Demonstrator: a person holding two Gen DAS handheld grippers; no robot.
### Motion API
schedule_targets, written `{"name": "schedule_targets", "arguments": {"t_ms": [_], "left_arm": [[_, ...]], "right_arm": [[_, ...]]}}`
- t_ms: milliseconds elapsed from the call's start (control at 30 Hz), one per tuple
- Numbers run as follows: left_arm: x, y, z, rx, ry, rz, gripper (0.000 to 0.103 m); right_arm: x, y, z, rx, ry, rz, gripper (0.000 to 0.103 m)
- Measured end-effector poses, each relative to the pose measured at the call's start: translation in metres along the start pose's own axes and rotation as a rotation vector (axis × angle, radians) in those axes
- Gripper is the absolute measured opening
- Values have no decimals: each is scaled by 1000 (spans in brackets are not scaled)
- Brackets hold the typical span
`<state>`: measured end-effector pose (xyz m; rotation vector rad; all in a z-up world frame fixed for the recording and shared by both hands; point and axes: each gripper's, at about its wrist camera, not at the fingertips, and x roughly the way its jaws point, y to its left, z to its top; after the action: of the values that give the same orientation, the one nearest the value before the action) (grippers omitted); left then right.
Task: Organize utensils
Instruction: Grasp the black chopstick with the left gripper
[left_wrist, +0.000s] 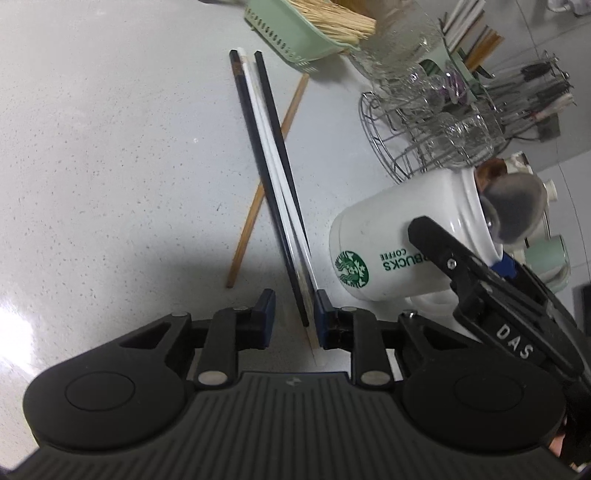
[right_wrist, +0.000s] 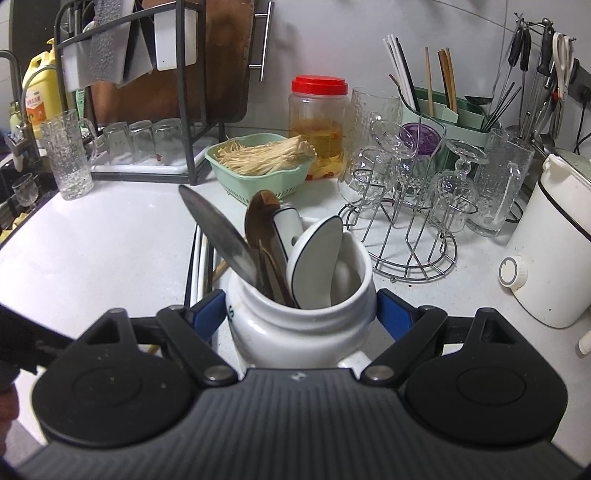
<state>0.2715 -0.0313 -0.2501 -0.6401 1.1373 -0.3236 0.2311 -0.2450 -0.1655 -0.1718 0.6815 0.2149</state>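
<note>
My left gripper (left_wrist: 294, 317) is open around the near ends of black and white chopsticks (left_wrist: 266, 155) that lie on the grey counter; it is not closed on them. A brown wooden chopstick (left_wrist: 258, 199) lies crossed under them. My right gripper (right_wrist: 301, 312) is shut on a white Starbucks mug (right_wrist: 295, 325), which also shows in the left wrist view (left_wrist: 399, 251). The mug holds a metal spoon (right_wrist: 218, 232), a wooden spoon (right_wrist: 260, 218) and white ceramic spoons (right_wrist: 317, 254).
A green basket (right_wrist: 258, 177) of thin sticks, a red-lidded jar (right_wrist: 319, 122), a wire rack of glasses (right_wrist: 410, 206), a green chopstick holder (right_wrist: 443, 110) and a white kettle (right_wrist: 550, 251) stand behind. A dish rack (right_wrist: 147, 92) stands at back left.
</note>
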Motion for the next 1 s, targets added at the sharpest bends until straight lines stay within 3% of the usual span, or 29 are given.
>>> {"name": "schedule_targets", "arguments": {"t_ms": [400, 600, 1000], "left_arm": [[10, -8, 4, -170, 22, 52, 6], [-7, -12, 1, -130, -13, 56, 6], [-83, 9, -20, -80, -126, 92, 4]], "right_arm": [[-1, -3, 0, -21, 3, 23, 89], [-1, -3, -1, -31, 0, 29, 89], [0, -4, 1, -60, 1, 48, 90]]}}
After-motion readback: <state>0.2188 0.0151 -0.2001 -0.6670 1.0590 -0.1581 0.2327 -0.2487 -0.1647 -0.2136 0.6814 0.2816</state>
